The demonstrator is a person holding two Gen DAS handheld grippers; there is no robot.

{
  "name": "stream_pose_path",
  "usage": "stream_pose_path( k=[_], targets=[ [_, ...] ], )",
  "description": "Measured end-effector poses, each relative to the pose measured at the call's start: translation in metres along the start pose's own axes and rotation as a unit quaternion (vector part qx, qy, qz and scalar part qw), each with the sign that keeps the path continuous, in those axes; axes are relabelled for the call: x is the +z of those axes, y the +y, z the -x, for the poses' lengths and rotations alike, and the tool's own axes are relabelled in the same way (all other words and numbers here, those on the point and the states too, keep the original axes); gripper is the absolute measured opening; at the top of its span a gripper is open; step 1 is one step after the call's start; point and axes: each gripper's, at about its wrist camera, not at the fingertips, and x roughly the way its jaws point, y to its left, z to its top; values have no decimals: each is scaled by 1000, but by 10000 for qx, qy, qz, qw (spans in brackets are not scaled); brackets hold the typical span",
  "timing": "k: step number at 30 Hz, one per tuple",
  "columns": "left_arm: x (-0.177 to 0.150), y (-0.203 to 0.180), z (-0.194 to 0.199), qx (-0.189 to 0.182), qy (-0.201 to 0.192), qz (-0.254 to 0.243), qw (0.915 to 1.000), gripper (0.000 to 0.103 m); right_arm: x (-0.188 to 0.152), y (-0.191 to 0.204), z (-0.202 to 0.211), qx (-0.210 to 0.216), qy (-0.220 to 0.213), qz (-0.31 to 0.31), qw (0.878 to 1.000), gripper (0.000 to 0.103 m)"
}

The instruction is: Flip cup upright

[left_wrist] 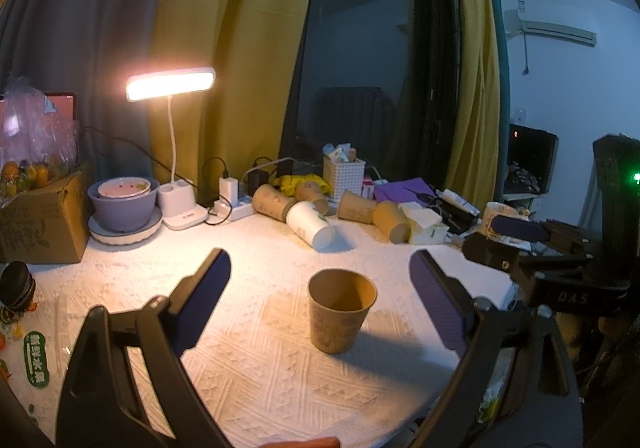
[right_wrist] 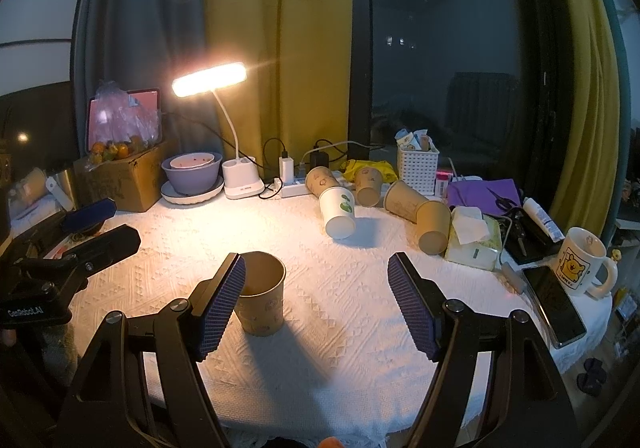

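Observation:
A brown paper cup point(left_wrist: 339, 312) stands upright, mouth up, on the white tablecloth point(left_wrist: 248, 312). My left gripper point(left_wrist: 320, 288) is open, its two blue-padded jaws wide on either side of the cup without touching it. The cup also shows in the right wrist view point(right_wrist: 262, 294), just behind the left pad of my right gripper point(right_wrist: 316, 280), which is open and empty. The right gripper shows at the right edge of the left wrist view point(left_wrist: 516, 236); the left one shows at the left edge of the right wrist view point(right_wrist: 96, 224).
Several paper cups lie on their sides at the back, among them a white cup point(right_wrist: 339, 211) and brown cups point(right_wrist: 432, 226). A lit desk lamp point(right_wrist: 240, 184), bowls point(right_wrist: 192, 172), a cardboard box point(right_wrist: 120, 176), a tissue pack point(right_wrist: 474, 244), a phone point(right_wrist: 554, 304) and a mug point(right_wrist: 580, 262) ring the table.

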Motion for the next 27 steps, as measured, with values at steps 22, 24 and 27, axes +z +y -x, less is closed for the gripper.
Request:
stream_pose_path(
  k=[22,24,27],
  targets=[
    [-1,1,-1,-18,4,6,10000,92,0,1,-1,3,28,7,10000,77],
    [-2,1,-2,-15,3,16,10000,92,0,1,-1,-1,16,0,10000,77],
    [-1,1,-2,-21,16,15,10000,92,0,1,-2,-2,21,3,10000,77]
  ],
)
